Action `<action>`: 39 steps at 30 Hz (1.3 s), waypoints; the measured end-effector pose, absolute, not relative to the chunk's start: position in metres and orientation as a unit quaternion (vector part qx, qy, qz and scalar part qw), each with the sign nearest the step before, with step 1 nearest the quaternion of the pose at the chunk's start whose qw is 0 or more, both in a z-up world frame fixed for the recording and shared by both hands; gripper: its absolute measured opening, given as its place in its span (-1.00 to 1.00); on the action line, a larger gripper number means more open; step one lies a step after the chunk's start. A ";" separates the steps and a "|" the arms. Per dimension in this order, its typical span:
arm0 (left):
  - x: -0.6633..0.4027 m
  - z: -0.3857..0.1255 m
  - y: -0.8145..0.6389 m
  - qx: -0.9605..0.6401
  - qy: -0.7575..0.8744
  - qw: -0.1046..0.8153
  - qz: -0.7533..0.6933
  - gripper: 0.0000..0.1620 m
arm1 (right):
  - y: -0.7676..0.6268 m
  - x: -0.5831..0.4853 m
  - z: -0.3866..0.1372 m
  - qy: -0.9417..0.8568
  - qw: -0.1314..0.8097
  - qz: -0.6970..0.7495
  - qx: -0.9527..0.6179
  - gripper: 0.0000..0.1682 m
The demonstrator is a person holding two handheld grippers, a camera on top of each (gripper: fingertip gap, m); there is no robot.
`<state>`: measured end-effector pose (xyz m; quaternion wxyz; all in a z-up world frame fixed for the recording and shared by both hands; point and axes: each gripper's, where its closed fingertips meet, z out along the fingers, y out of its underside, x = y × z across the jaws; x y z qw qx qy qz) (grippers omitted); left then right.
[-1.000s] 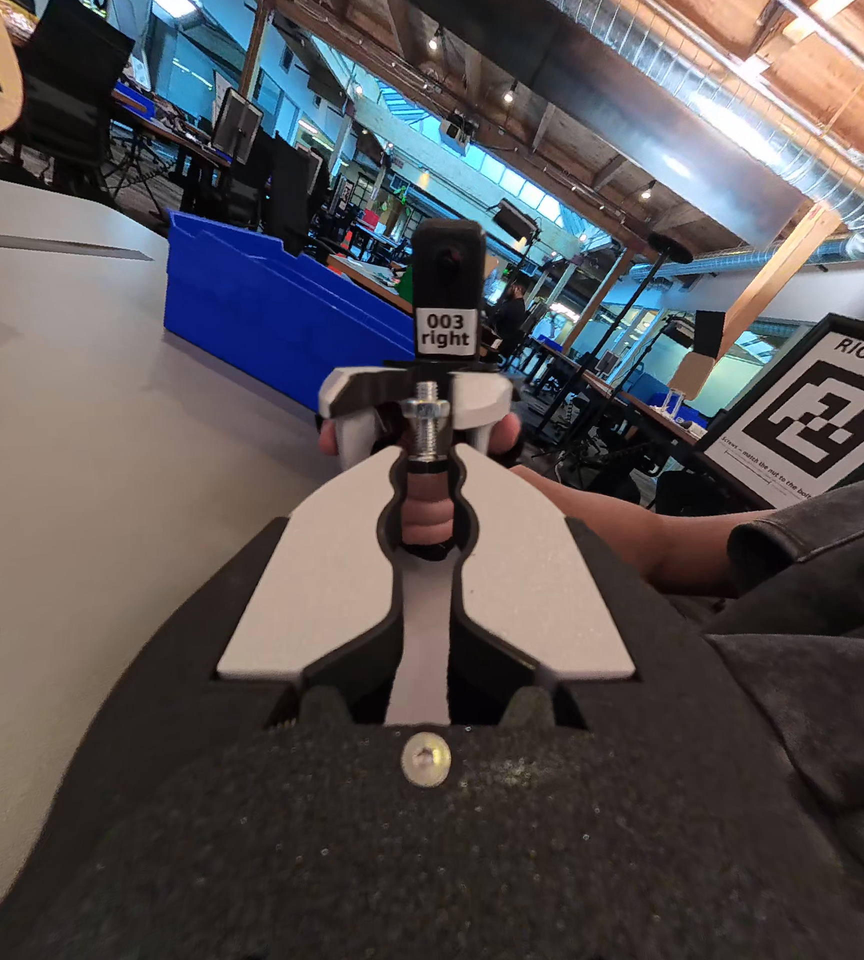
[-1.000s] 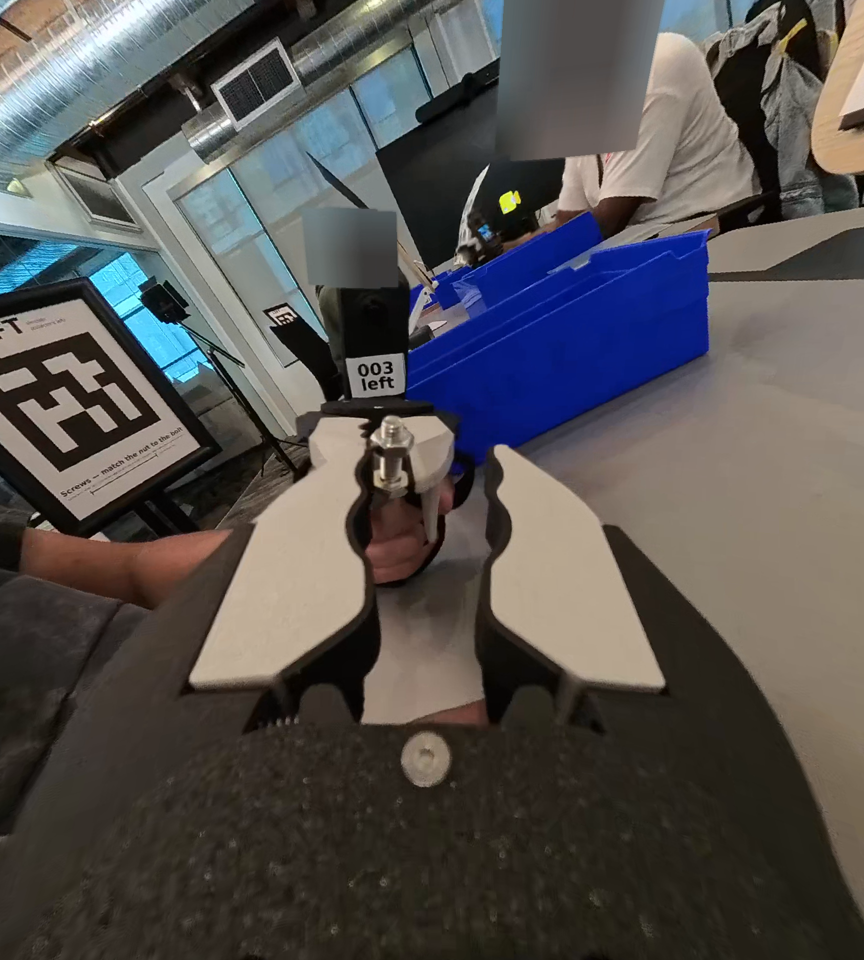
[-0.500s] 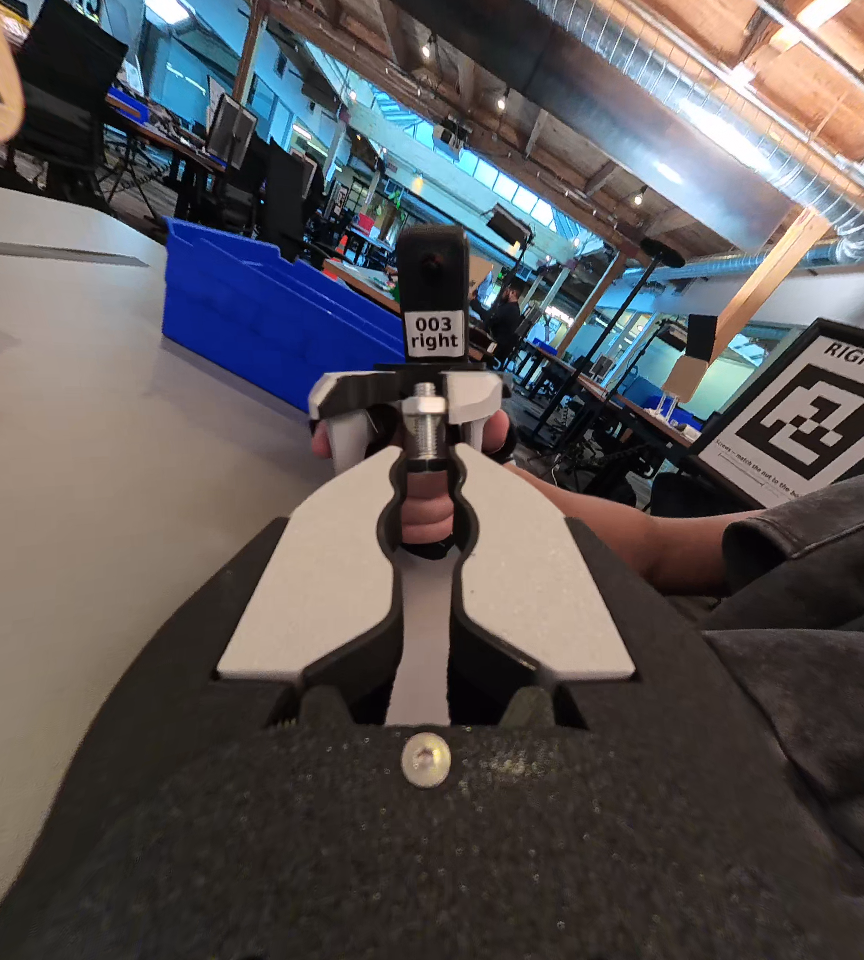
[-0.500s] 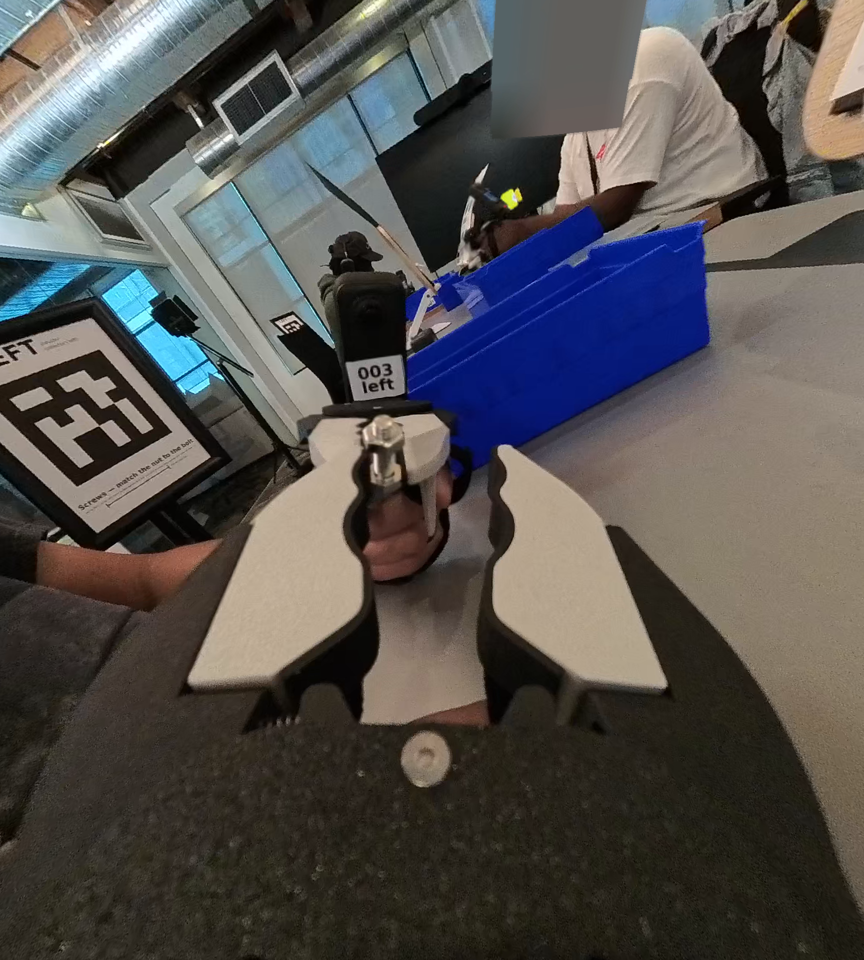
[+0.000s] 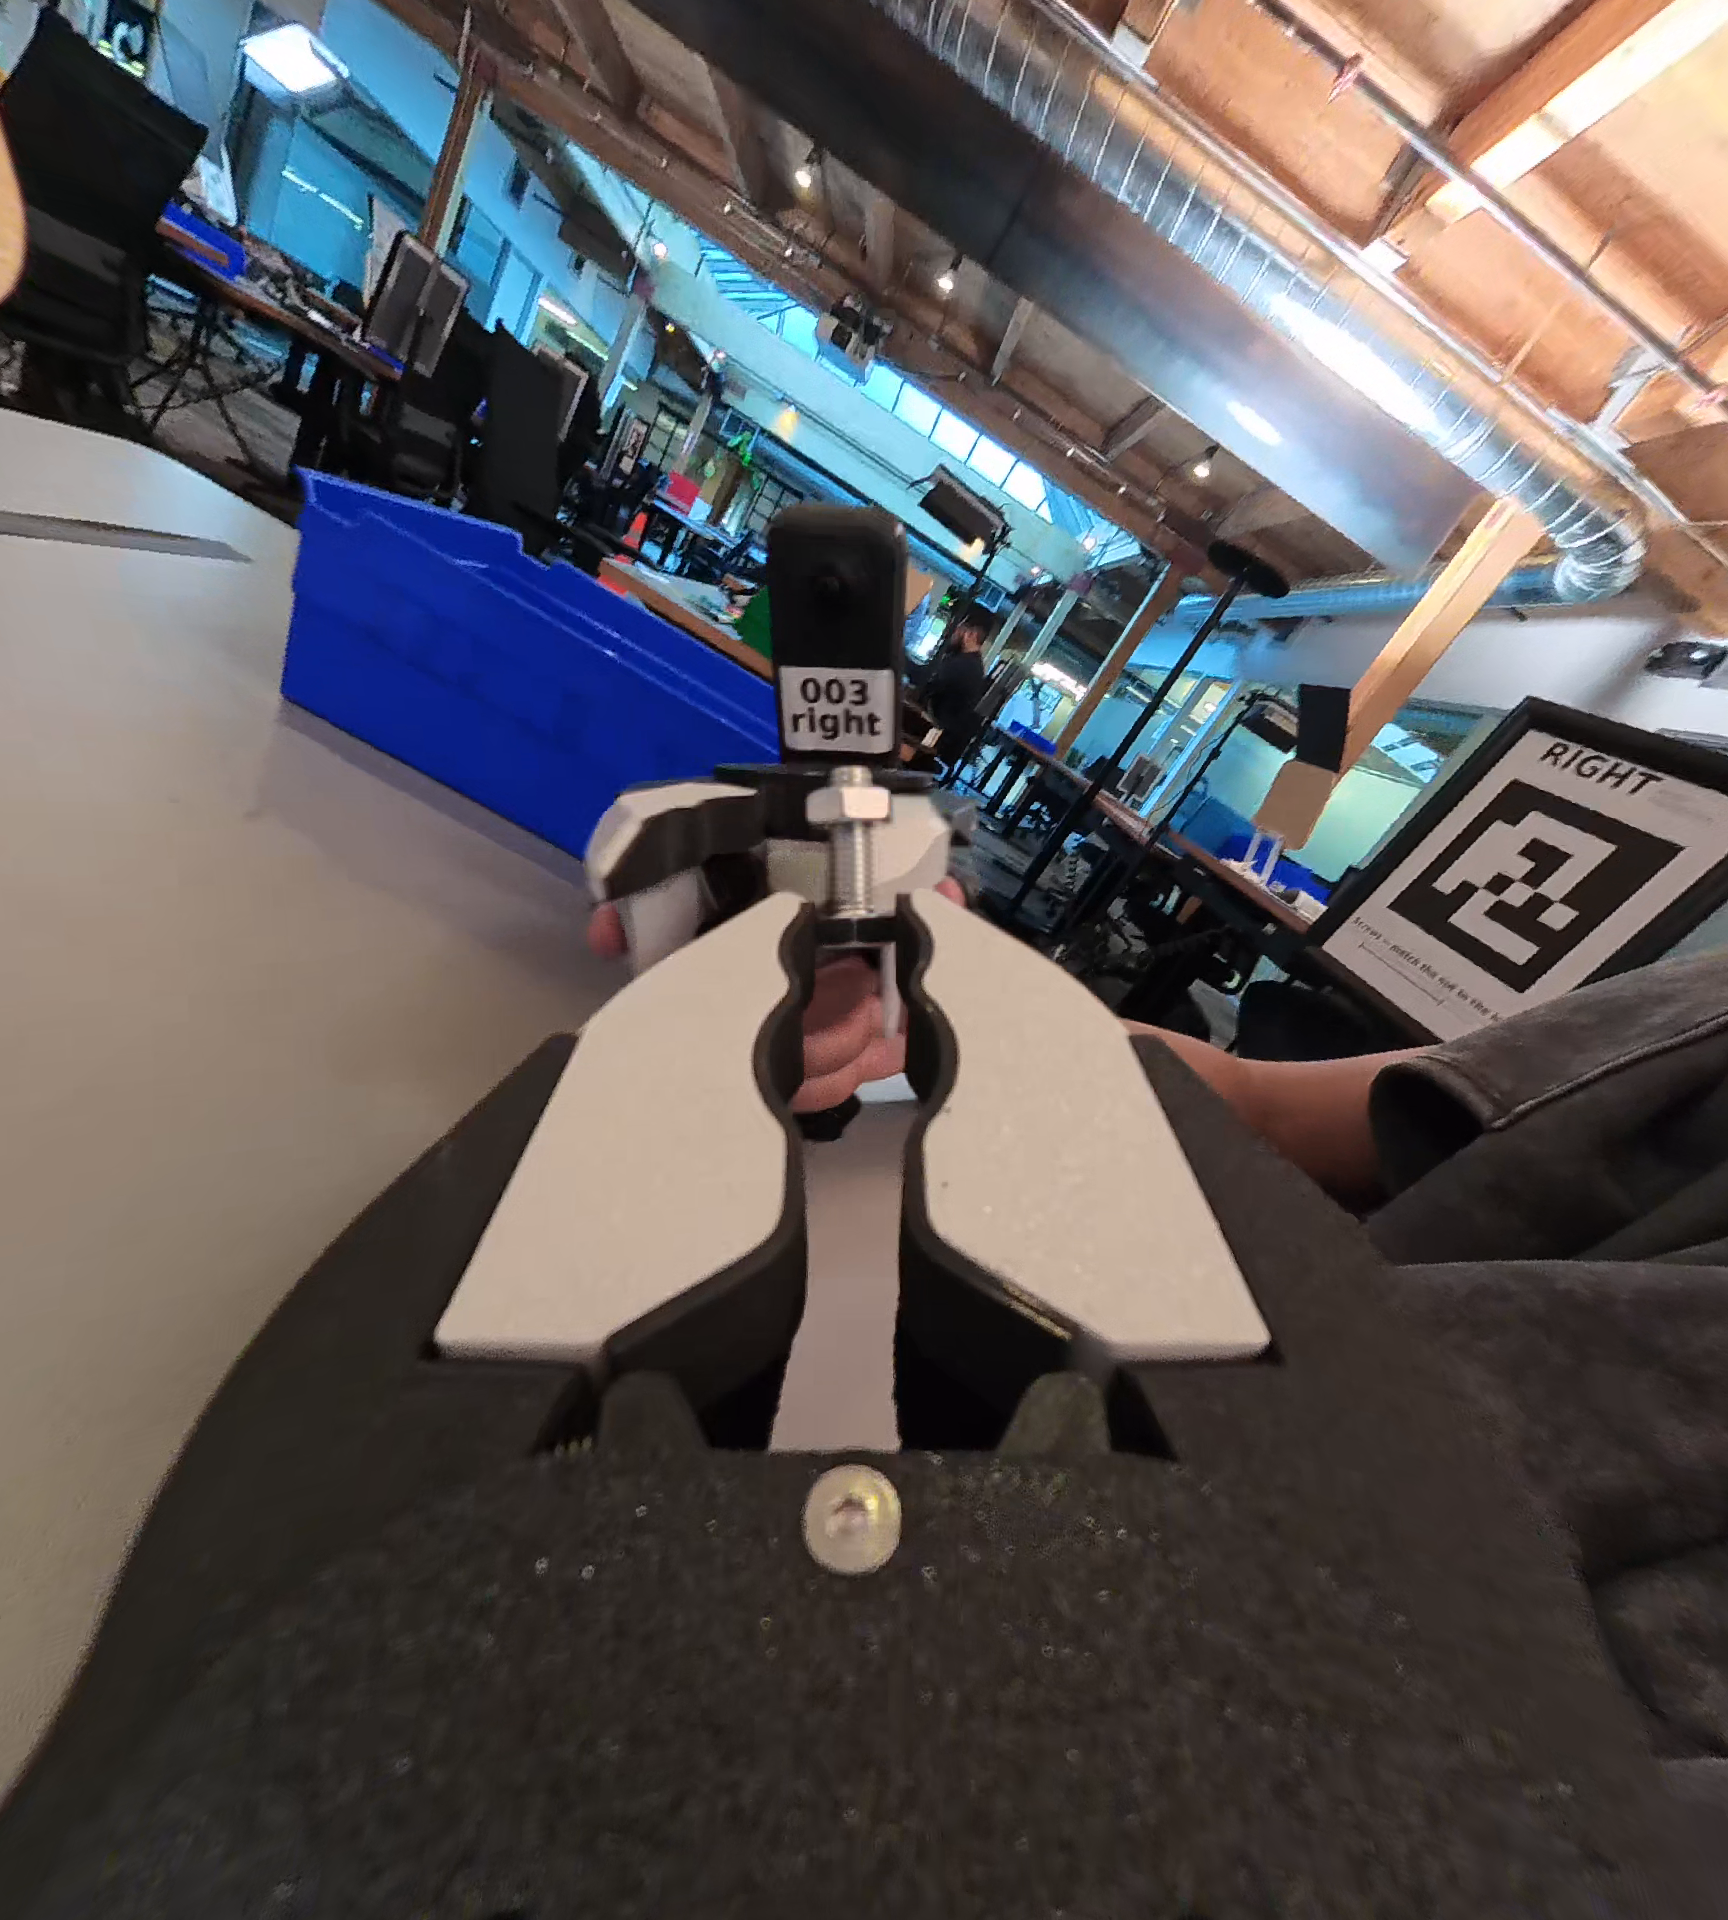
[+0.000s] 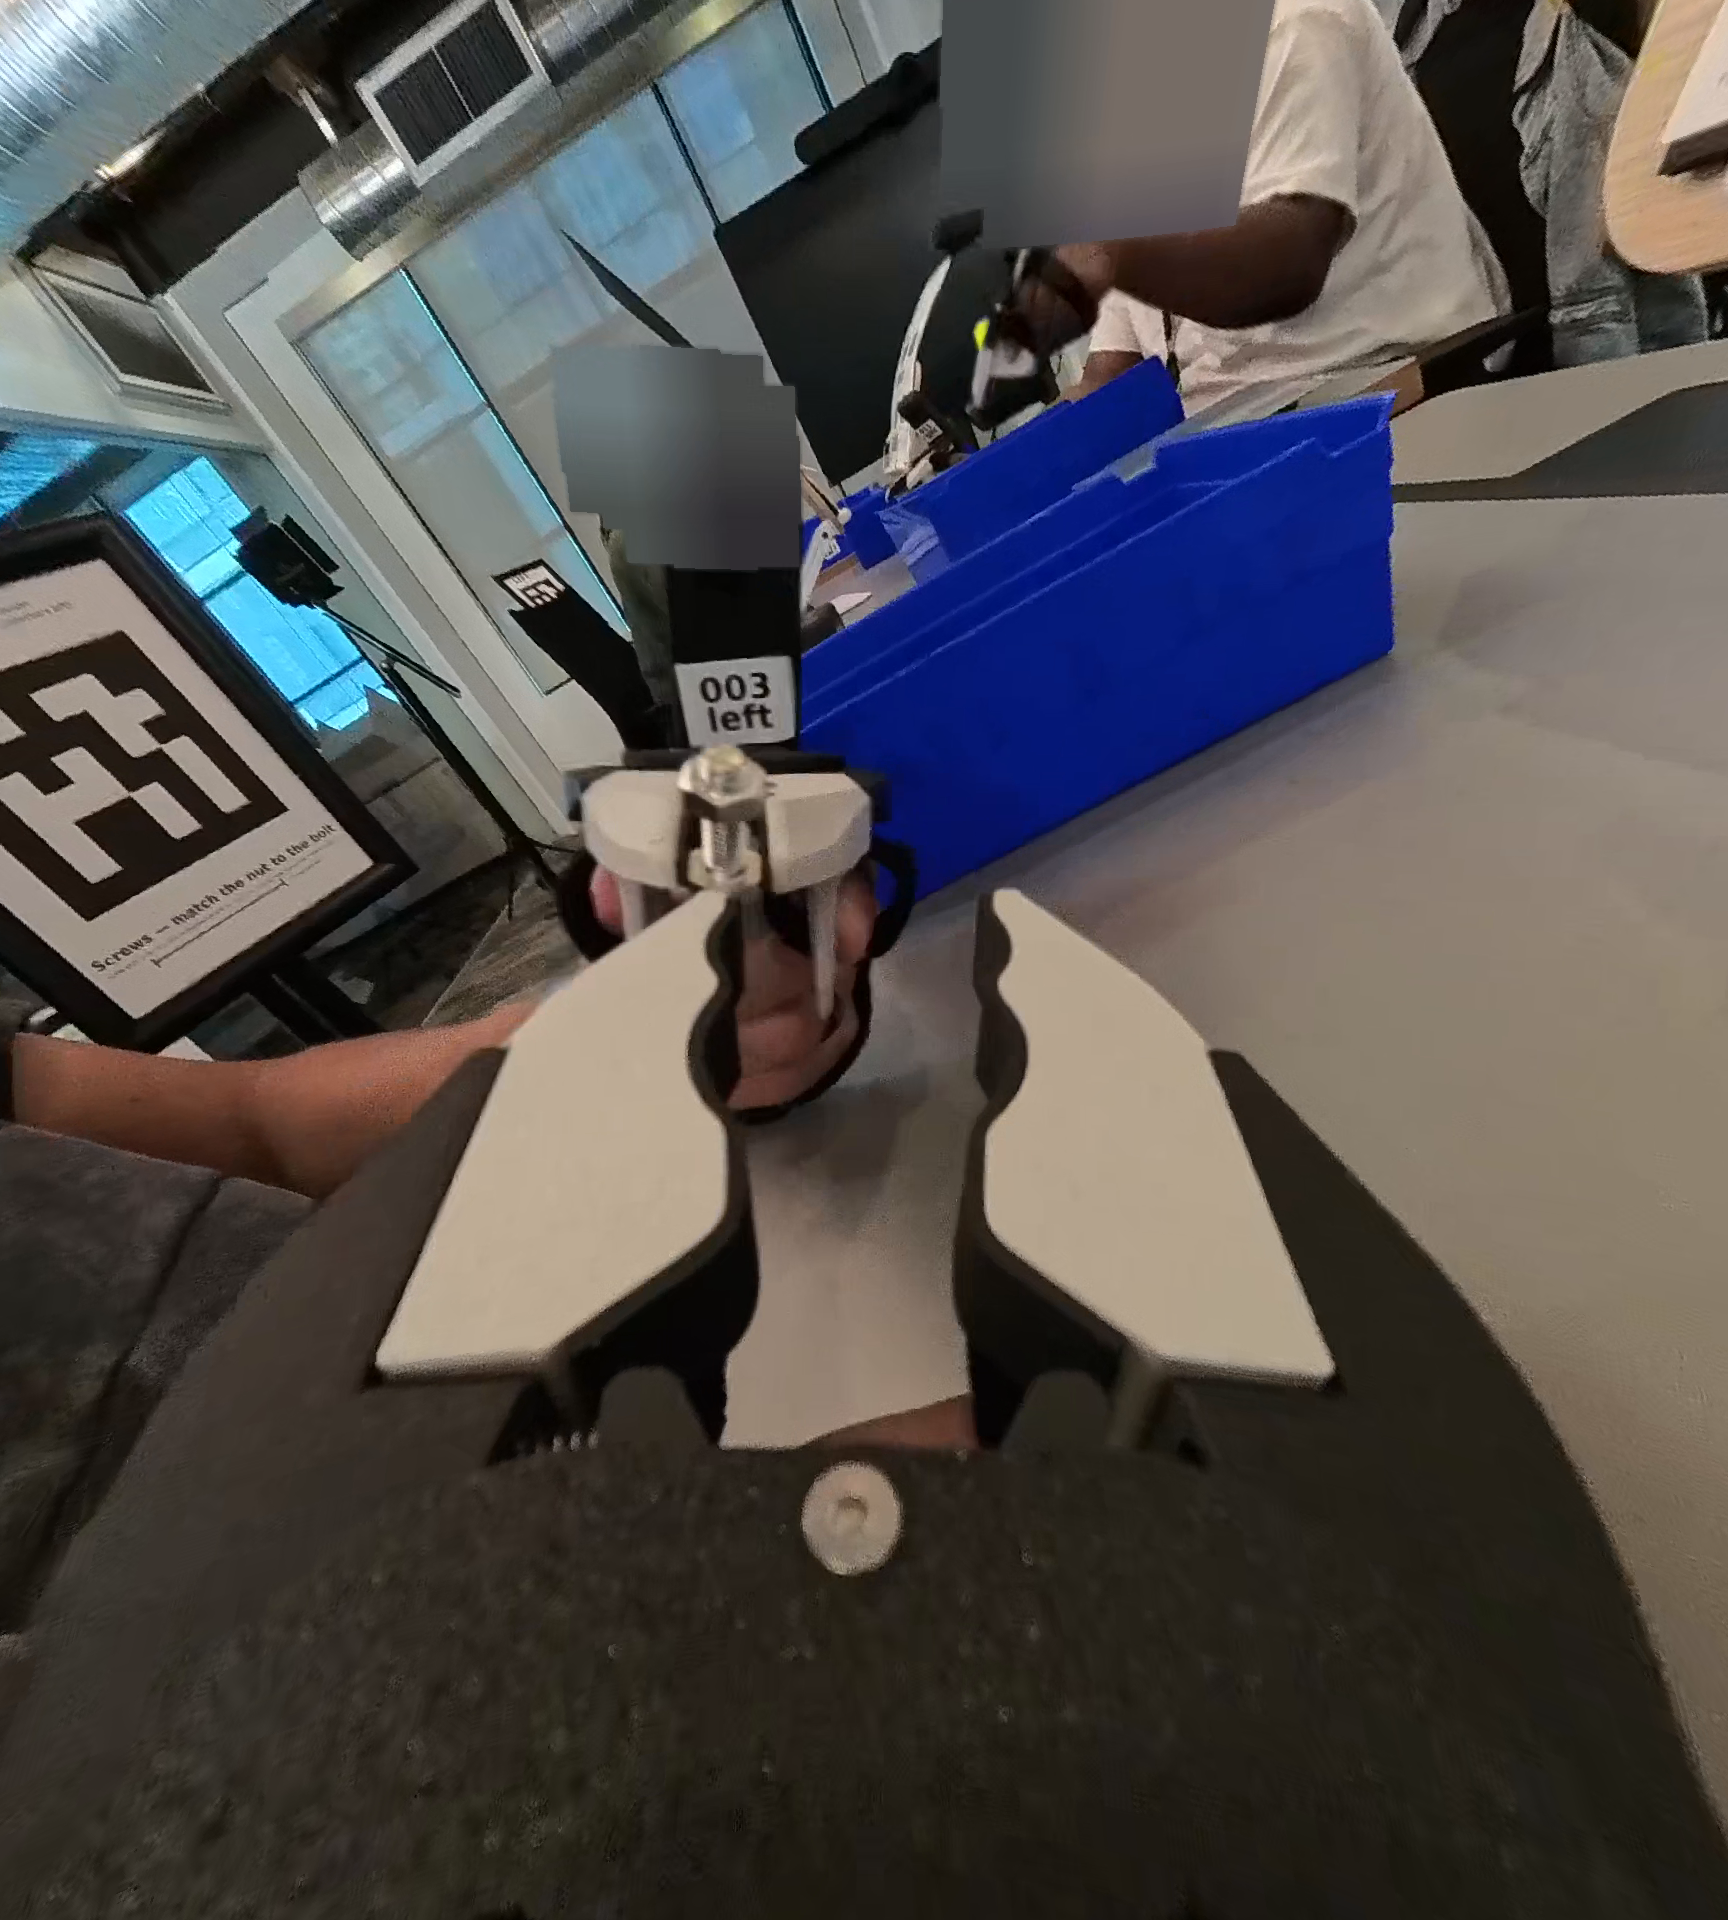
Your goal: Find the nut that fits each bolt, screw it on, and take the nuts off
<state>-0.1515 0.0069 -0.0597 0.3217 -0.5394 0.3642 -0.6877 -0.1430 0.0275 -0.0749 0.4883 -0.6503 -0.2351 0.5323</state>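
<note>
Item one: bolt (image 5: 849, 871), silver, threaded, standing upright at 12 o'clock in my left wrist view, its black head end pinched between the tips of my left gripper (image 5: 852, 930). I am clamping it with my left fingers (image 5: 652, 1132) drawn close together, only a narrow gap showing farther back.

Item two: nut (image 5: 847, 806), silver, hexagonal, sitting on the thread near the bolt's upper end. In my right wrist view the same bolt (image 6: 730, 847) and nut (image 6: 723, 781) are showing at 12 o'clock, just beyond my left-hand fingertip.

Item three: right gripper (image 6: 852, 920), fingers (image 6: 1130, 1164) standing wide apart and holding nothing; the bolt is lying beside the tip of one finger, not between the two. Seen from the left wrist, the right gripper (image 5: 777, 842) is facing me directly behind the bolt, at 12 o'clock.

Item four: hand (image 6: 787, 1023) wrapping the left gripper's handle, with a dark sleeve (image 5: 1608, 1081) at 3 o'clock in the left view.

Item five: grey table (image 5: 112, 883), spreading from 7 to 10 o'clock.

Item six: blue bin (image 5: 496, 665), resting on the table at 11 o'clock, well behind the grippers.

Item seven: framed marker board (image 5: 1546, 883) at 2 o'clock; a second marker board (image 6: 91, 790) at 9 o'clock in the right view.
</note>
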 end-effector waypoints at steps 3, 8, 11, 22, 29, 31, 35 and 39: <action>-0.149 -0.066 0.006 -0.551 0.377 0.317 -0.674 -0.83 | 0.021 -0.143 -0.059 -0.226 0.493 0.572 -0.615 -0.50; -0.143 -0.071 -0.002 -0.553 0.396 0.310 -0.664 -0.83 | 0.024 -0.147 -0.067 -0.232 0.486 0.558 -0.631 -0.44; -0.149 -0.063 0.002 -0.542 0.379 0.316 -0.681 -0.83 | 0.026 -0.141 -0.068 -0.227 0.486 0.556 -0.635 -0.44; -0.146 -0.065 -0.002 -0.540 0.389 0.308 -0.680 -0.83 | 0.023 -0.148 -0.068 -0.236 0.478 0.560 -0.634 -0.42; -0.155 -0.061 0.007 -0.538 0.369 0.313 -0.690 -0.83 | 0.024 -0.135 -0.061 -0.220 0.483 0.575 -0.623 -0.51; -0.150 -0.068 0.004 -0.550 0.384 0.308 -0.675 -0.83 | 0.018 -0.140 -0.057 -0.228 0.479 0.590 -0.609 -0.49; -0.145 -0.070 -0.003 -0.547 0.399 0.303 -0.670 -0.83 | 0.019 -0.147 -0.065 -0.240 0.471 0.573 -0.626 -0.49; -0.153 -0.058 -0.002 -0.524 0.382 0.308 -0.697 -0.83 | 0.027 -0.140 -0.074 -0.230 0.476 0.549 -0.647 -0.54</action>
